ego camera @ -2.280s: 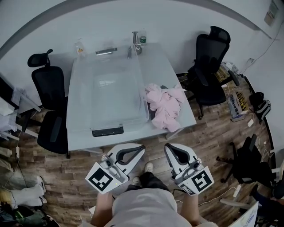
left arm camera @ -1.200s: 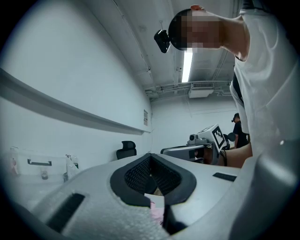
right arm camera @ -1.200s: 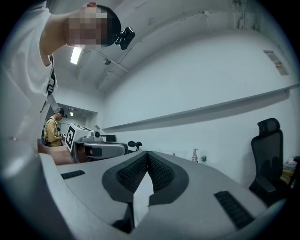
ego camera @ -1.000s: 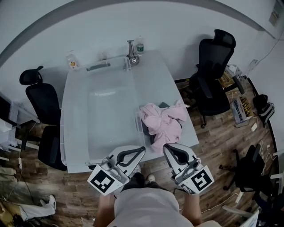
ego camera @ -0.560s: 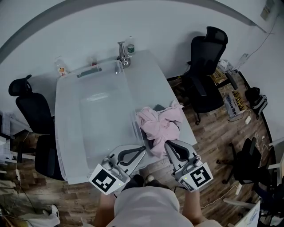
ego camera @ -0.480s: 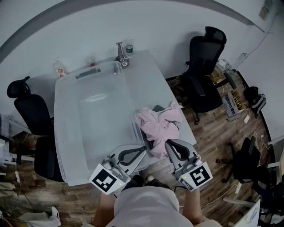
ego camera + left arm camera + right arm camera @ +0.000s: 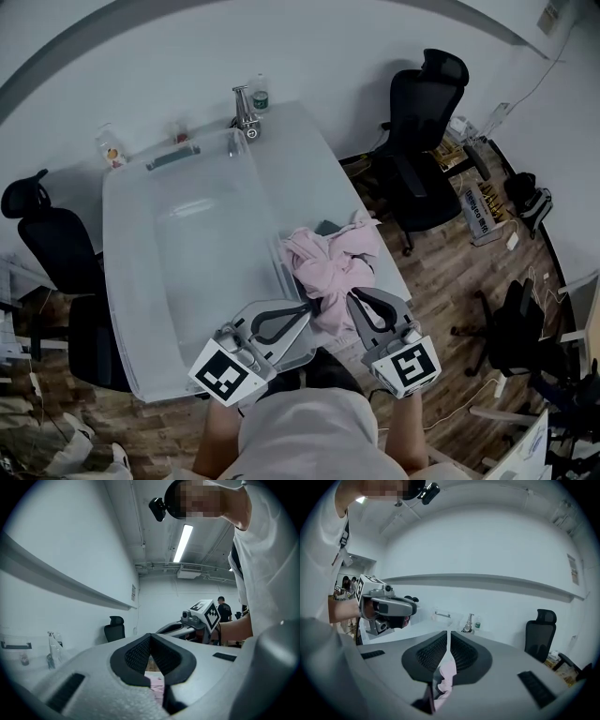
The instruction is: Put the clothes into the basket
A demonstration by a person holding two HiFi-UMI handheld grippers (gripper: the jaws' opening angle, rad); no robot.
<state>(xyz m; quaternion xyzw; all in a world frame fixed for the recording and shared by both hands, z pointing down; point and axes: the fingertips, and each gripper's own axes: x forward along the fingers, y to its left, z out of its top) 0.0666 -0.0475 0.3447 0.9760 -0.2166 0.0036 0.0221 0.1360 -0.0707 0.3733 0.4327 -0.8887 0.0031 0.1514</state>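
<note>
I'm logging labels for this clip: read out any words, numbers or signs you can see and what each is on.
No text reads clearly.
Wall notice: too small to read.
Bottle label: too small.
Floor box print: blurred.
Marker cubes: square patterns only, no words.

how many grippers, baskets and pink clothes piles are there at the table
grippers: 2, the left gripper and the right gripper
clear basket: 1
pink clothes pile: 1
total: 4

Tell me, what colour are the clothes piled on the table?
The clothes are pale pink, clearest in the head view.
</note>
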